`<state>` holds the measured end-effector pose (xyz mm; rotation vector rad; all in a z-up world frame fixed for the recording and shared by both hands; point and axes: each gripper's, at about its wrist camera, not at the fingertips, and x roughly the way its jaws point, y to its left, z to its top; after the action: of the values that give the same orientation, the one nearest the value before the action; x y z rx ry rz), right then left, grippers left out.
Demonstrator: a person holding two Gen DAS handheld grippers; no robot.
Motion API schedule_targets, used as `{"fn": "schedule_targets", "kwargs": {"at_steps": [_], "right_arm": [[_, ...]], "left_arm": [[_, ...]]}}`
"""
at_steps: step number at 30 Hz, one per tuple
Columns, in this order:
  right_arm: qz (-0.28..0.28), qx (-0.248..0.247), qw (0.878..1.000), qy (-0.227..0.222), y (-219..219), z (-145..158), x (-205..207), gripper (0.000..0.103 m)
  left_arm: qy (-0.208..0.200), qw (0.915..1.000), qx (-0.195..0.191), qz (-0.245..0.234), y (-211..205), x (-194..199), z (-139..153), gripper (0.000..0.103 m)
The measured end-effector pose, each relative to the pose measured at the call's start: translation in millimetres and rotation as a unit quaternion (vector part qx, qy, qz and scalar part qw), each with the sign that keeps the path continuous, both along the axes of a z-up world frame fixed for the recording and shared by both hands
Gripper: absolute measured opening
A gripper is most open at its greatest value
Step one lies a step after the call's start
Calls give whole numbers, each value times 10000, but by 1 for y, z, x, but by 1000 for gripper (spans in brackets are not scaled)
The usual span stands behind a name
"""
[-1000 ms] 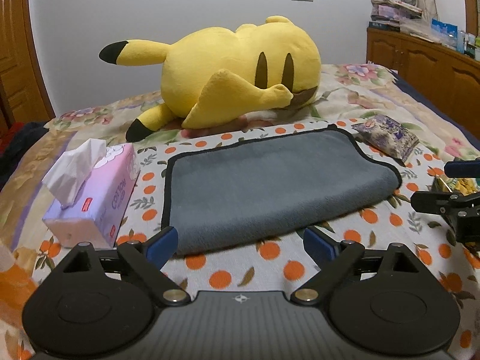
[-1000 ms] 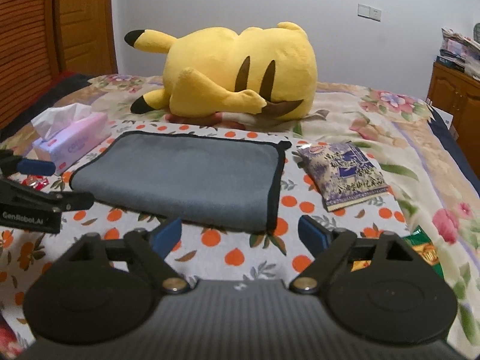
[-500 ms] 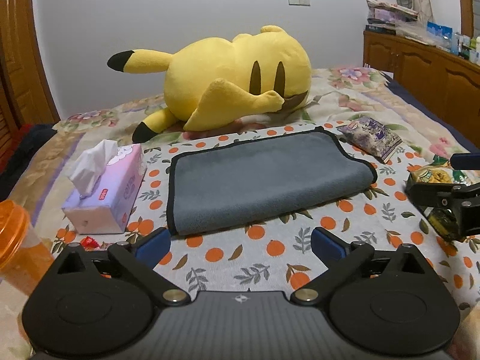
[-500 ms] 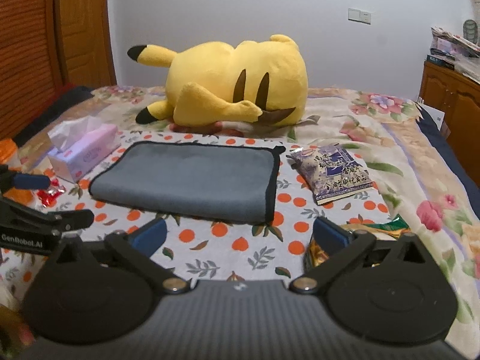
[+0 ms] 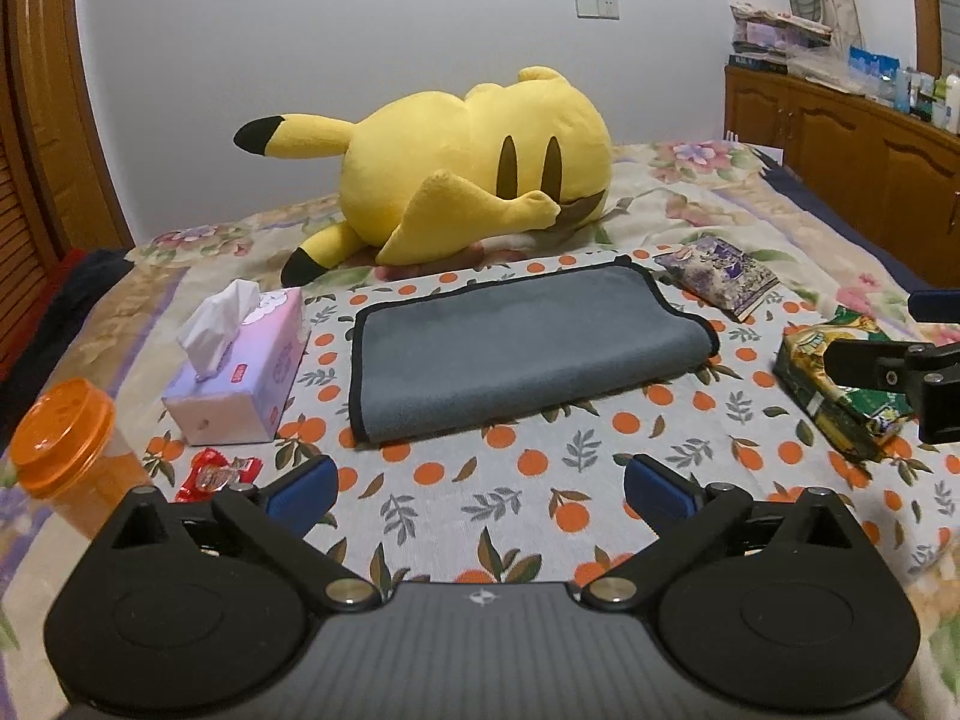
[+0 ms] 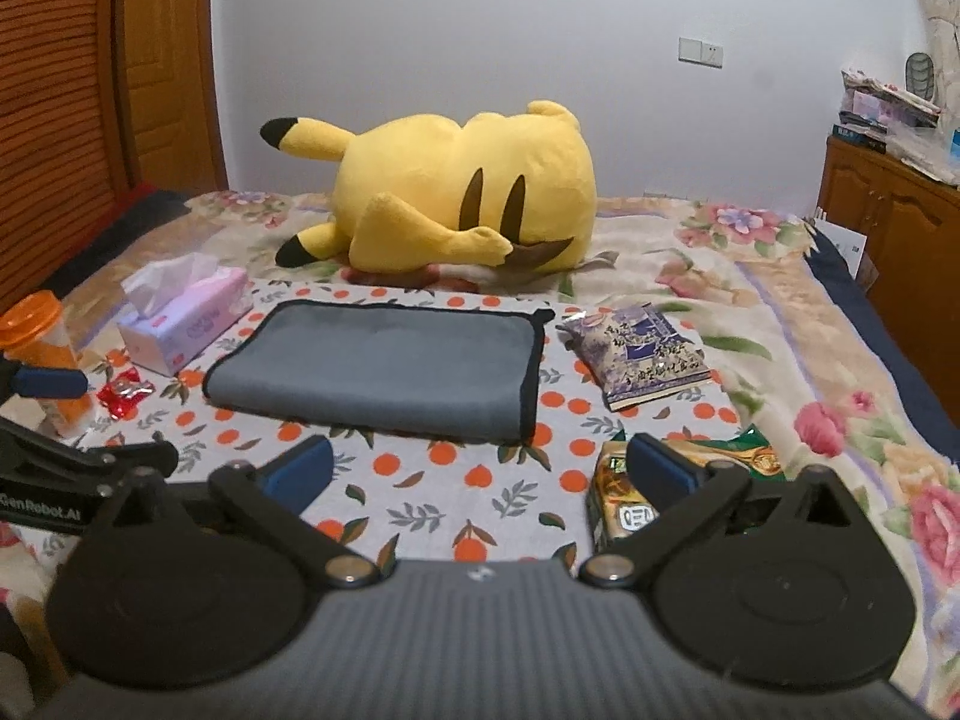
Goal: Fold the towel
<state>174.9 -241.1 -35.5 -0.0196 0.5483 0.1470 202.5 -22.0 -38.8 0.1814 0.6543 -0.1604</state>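
Towel (image 5: 522, 348) (image 6: 378, 372): grey with black edging, folded into a flat rectangle, lying on the orange-print cloth (image 5: 498, 504) (image 6: 420, 480) spread over the bed (image 5: 750, 222) (image 6: 780, 324). Just behind it, a big yellow plush toy (image 5: 474, 174) (image 6: 456, 198) on its side. To its left, close by, a pink tissue box (image 5: 240, 372) (image 6: 180, 324), a red sweet wrapper (image 5: 219, 471) (image 6: 126, 393) and an orange-lidded bottle (image 5: 66, 444) (image 6: 42, 354). To its right, a purple snack bag (image 5: 720, 279) (image 6: 639, 354); nearer, a green packet (image 5: 840, 378) (image 6: 624, 504).

Left claw (image 5: 480, 489): wide open, gripping nothing, held short of the towel's near edge, not touching it. Right claw (image 6: 477, 471): likewise spread wide and empty, also short of the near edge, with its right finger (image 6: 660, 471) in front of the green packet.
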Motion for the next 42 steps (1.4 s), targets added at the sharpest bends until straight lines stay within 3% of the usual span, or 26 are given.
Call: {"fn": "schedule_targets", "kwargs": {"at_steps": [20,42], "right_arm": [[-55,184,9995,-269,-8,33,-69,103],[-47,154,9989,-438,-16,36,-131,103]], "left_arm": [[-142,9998,-122,22,-4,-79,44,103],[-100,9996,-197,188,9,-151,36,103]]}}
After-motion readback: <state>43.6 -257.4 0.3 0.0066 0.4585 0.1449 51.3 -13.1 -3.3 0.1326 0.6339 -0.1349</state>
